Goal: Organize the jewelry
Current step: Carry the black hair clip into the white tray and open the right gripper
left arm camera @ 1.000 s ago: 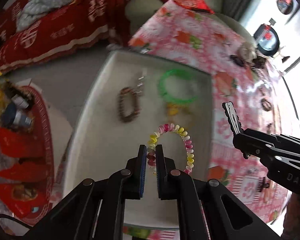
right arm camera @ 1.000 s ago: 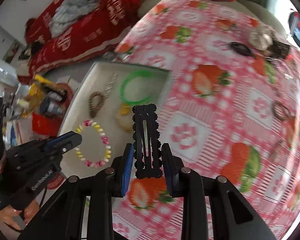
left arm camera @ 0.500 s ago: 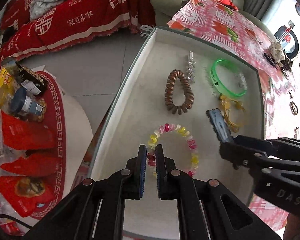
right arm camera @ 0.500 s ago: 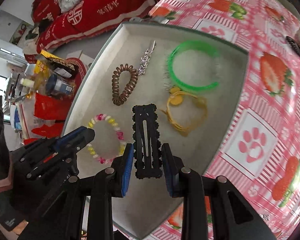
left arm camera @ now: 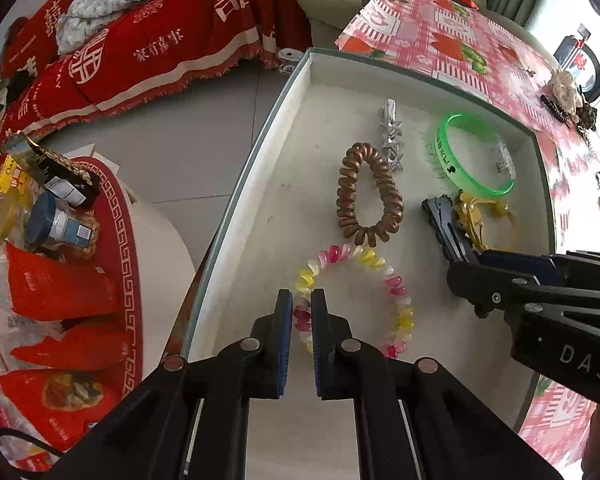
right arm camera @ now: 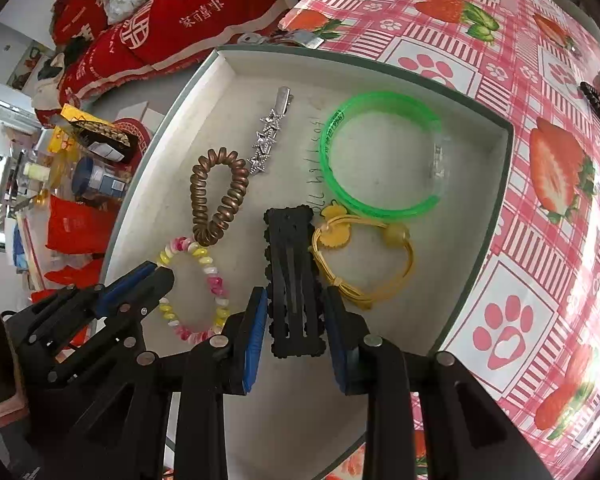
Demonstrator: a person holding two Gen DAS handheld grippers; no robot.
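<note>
A grey tray [left arm camera: 260, 152] [right arm camera: 480, 208] holds a brown coil hair tie [left arm camera: 370, 196] [right arm camera: 218, 196], a silver star clip [left arm camera: 392, 140] [right arm camera: 268, 136], a green bangle [left arm camera: 472, 156] [right arm camera: 380, 160] and a yellow hair tie [left arm camera: 484, 220] [right arm camera: 364, 260]. My left gripper [left arm camera: 301, 316] [right arm camera: 156, 272] is shut on the pink-and-yellow coil bracelet [left arm camera: 356, 296] [right arm camera: 196, 288], which lies in the tray. My right gripper [right arm camera: 296, 336] [left arm camera: 444, 220] is shut on a black scalloped hair clip [right arm camera: 292, 272], held low over the tray beside the yellow hair tie.
The tray sits at the edge of a table with a pink strawberry cloth [right arm camera: 540, 160] [left arm camera: 440, 32]. More hair items [left arm camera: 564, 96] lie far right on the cloth. A round side table with snacks [left arm camera: 52, 240] stands left. A red-covered sofa [left arm camera: 140, 40] is behind.
My right gripper has carried the black clip from over the cloth into the tray, down beside the yellow hair tie. My left gripper still holds the coil bracelet, and has moved closer over the tray.
</note>
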